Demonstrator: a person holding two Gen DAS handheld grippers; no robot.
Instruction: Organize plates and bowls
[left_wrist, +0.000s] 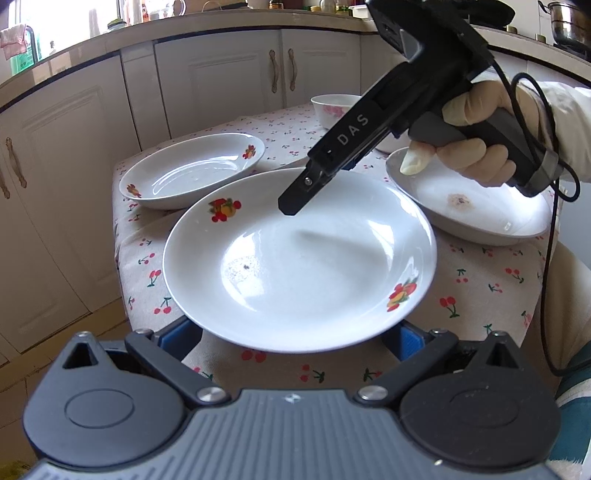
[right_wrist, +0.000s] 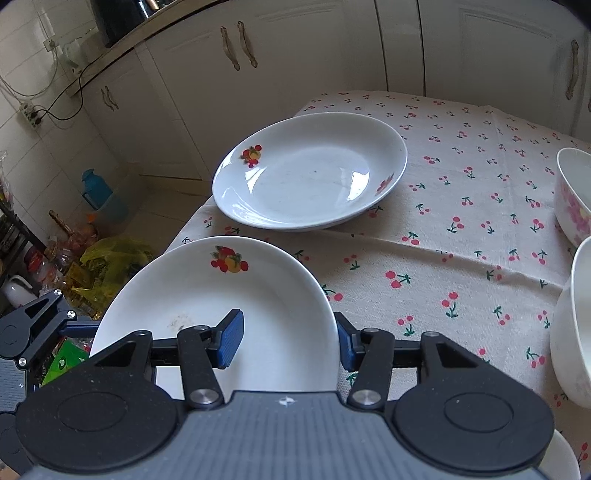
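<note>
plates unstacked: near plate (left_wrist: 299, 258) between wide left gripper (left_wrist: 295, 332) fingers; right gripper (right_wrist: 288, 343) fingers straddle its rim, unclosed; bowls (right_wrist: 572, 192) untouched.

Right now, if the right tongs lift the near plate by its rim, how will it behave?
The near plate looks like glazed ceramic, so it is stiff and probably fragile if dropped. Its shiny surface may slip between the open right tongs, which straddle only one edge. Gripped so far off-centre, the wide plate would likely tilt.
</note>
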